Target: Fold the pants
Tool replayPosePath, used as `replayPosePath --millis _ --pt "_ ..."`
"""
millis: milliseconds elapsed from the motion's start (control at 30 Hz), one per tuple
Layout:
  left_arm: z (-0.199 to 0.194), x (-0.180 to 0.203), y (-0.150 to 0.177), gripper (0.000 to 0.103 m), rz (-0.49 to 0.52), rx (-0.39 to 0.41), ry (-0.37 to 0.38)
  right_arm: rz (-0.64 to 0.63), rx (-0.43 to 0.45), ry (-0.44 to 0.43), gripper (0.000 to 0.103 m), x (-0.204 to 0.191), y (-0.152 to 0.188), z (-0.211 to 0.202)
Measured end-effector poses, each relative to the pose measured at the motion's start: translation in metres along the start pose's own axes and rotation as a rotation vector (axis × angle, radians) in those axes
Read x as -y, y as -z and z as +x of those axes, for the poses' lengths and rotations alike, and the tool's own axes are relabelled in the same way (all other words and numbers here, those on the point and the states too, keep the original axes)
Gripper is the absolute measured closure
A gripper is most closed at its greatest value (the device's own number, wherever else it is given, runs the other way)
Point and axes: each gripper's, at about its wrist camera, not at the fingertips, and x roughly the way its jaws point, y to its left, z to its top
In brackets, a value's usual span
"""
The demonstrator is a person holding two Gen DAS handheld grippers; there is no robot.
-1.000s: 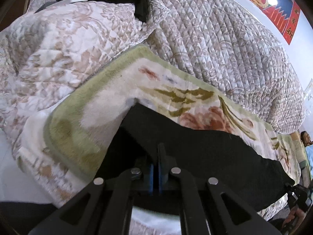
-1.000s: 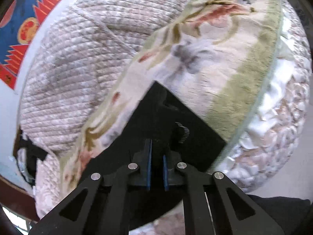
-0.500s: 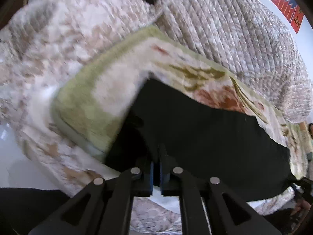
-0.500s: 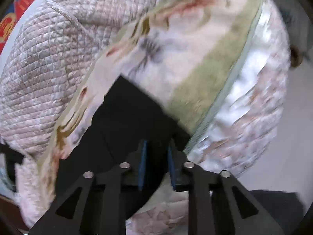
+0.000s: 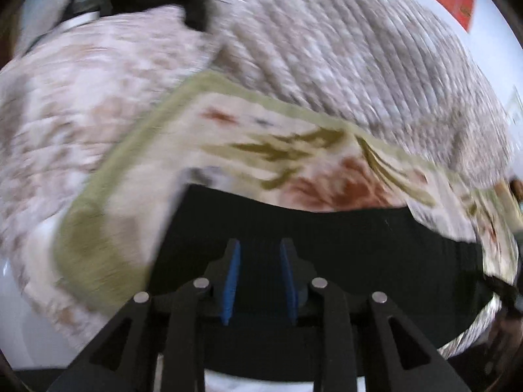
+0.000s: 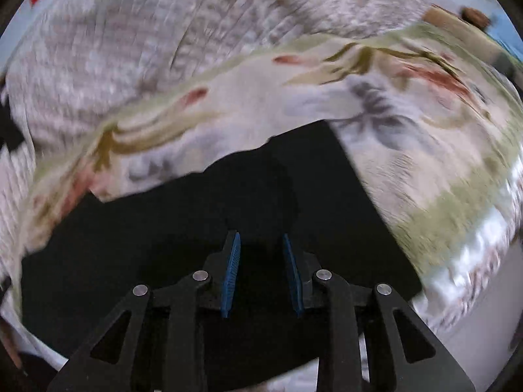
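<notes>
The black pants (image 5: 327, 238) lie flat on the floral blanket (image 5: 294, 150). The left gripper (image 5: 260, 254) and right gripper (image 6: 261, 248) have just been opening; their jaws stand narrowly apart above the fabric, gripping nothing.

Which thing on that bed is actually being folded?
Find the bed's grey quilt, then the floral blanket with a green border spread over it. The pants lie flat on that blanket: the only plain black cloth among pale patterned bedding.
</notes>
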Motion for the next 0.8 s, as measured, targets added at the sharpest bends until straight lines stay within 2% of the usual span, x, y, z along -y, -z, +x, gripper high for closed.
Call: replayPosePath --millis 100,167,233,333,367,400,433,467,500,533,567,633,700,800 --pt "0.022 0.024 -0.007 0.075 0.08 -0.039 0.027 -0.079 0.02 -0.019 0.075 -0.015 -0.005 0.002" --pt "0.032 0.038 -0.009 0.075 0.137 -0.048 0.055 -0.141 0.019 -0.072 0.075 -0.03 -0.011 0.008" --pt "0.045 0.044 -0.011 0.075 0.156 -0.054 0.046 -0.173 0.023 -0.066 0.075 -0.038 -0.016 0.016" --pt "0.062 0.033 -0.014 0.075 0.113 -0.067 -0.016 -0.108 0.017 0.006 0.075 -0.024 -0.029 0.033" --pt "0.065 0.025 -0.013 0.075 0.098 -0.068 -0.044 -0.051 -0.002 -0.027 0.075 -0.013 -0.032 0.038" --pt "0.068 0.018 -0.013 0.075 0.082 -0.065 -0.073 -0.009 -0.002 -0.015 0.075 -0.007 -0.034 0.04" --pt "0.069 0.012 -0.013 0.075 0.063 -0.057 -0.07 0.015 0.028 0.039 0.075 -0.001 -0.035 0.036" --pt "0.065 0.008 -0.013 0.075 0.042 -0.049 -0.047 0.02 0.069 0.04 0.075 0.001 -0.036 0.028" --pt "0.063 0.006 -0.013 0.075 0.037 -0.041 -0.052 0.029 0.098 0.025 0.075 0.001 -0.036 0.021" --pt "0.061 0.007 -0.013 0.075 0.046 -0.025 -0.073 0.032 0.126 0.029 0.07 0.0 -0.037 0.016" --pt "0.06 0.006 -0.012 0.075 0.053 -0.014 -0.094 0.016 0.125 0.064 0.063 -0.002 -0.037 0.016" --pt "0.062 0.004 -0.011 0.075 0.044 -0.019 -0.098 0.008 0.073 0.11 0.061 -0.005 -0.036 0.027" --pt "0.062 0.007 -0.011 0.075 0.055 -0.013 -0.114 0.025 0.037 0.111 0.061 -0.004 -0.034 0.034" --pt "0.063 0.012 -0.012 0.073 0.064 -0.012 -0.128 -0.009 0.104 0.128 0.061 -0.014 -0.033 0.021"
